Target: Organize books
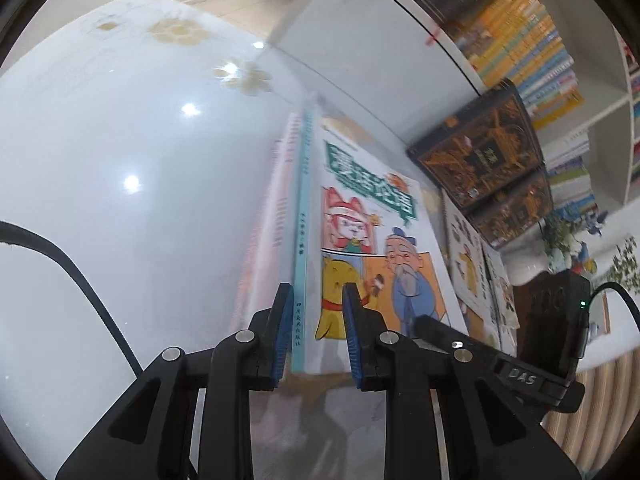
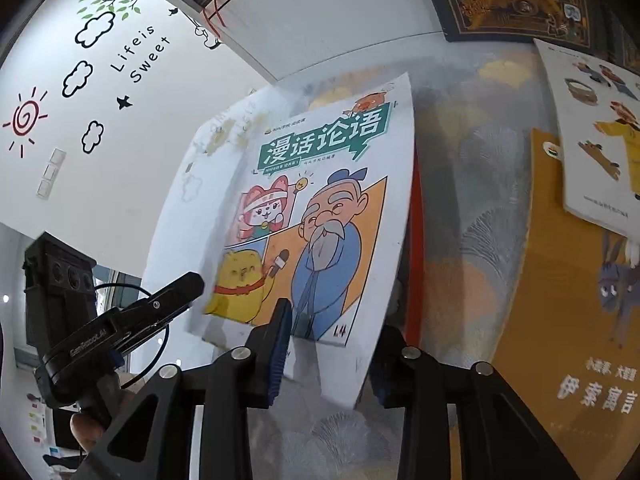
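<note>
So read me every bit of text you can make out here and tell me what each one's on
"漫话论语": comic book cover title.
"四川美术出版社": its spine.
"L4": cover's bottom corner.
"Life is Sweet": wall sticker.
"伊索寓言": yellow book.
"DAS": right gripper body.
"GenRobot.AI", roughly: left gripper body.
Too small or blurred: the cover's subtitle, the dark books, the shelf spines.

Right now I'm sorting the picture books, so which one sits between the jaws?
The comic book with the bearded old man in blue; the yellow book lies off to the side.
</note>
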`<state>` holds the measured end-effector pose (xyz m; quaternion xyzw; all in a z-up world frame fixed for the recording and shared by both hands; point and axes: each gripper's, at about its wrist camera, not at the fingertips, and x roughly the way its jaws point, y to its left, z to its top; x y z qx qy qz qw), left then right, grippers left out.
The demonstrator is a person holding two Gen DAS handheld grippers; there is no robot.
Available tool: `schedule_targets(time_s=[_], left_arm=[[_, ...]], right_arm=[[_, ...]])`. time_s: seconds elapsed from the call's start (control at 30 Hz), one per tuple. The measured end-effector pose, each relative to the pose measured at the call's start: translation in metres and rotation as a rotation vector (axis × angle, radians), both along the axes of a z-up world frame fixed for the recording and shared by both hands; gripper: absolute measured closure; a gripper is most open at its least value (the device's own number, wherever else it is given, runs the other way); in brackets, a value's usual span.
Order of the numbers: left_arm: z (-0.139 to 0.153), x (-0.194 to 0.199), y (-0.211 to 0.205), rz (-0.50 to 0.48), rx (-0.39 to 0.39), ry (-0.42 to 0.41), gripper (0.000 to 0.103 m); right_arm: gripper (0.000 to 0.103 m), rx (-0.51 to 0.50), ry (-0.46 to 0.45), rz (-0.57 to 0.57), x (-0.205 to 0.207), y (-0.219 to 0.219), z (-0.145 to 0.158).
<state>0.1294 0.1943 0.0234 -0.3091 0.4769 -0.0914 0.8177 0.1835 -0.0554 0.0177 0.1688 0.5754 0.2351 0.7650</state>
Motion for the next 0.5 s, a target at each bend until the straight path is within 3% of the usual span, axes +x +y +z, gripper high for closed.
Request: schedule_targets(time_s=[0.27, 0.33, 0.4, 0.5], left_arm=[[0.034, -0.050, -0.002, 0.020, 0.066, -0.046, 0.079], [0.044, -0.065, -0.012, -0.001, 0.089, -0.059, 0.079], [0.052, -0.078, -0.025, -0.025, 0.094, -0.062, 0.079], [0.060, -0.090, -0.045, -0.059, 0.093, -0.070, 0.077]], right_arm=[[0.064, -0.070, -0.038, 0.005, -0.051, -0.041, 0.022], [0.061, -0.104, -0.058, 0.000, -0.073, -0.054, 0.028], [0.045, -0.159, -0.084, -0.020, -0.101, -0.071, 0.034], [0.044, -0.275, -0.129, -0.073, -0.140, -0.098, 0.037]])
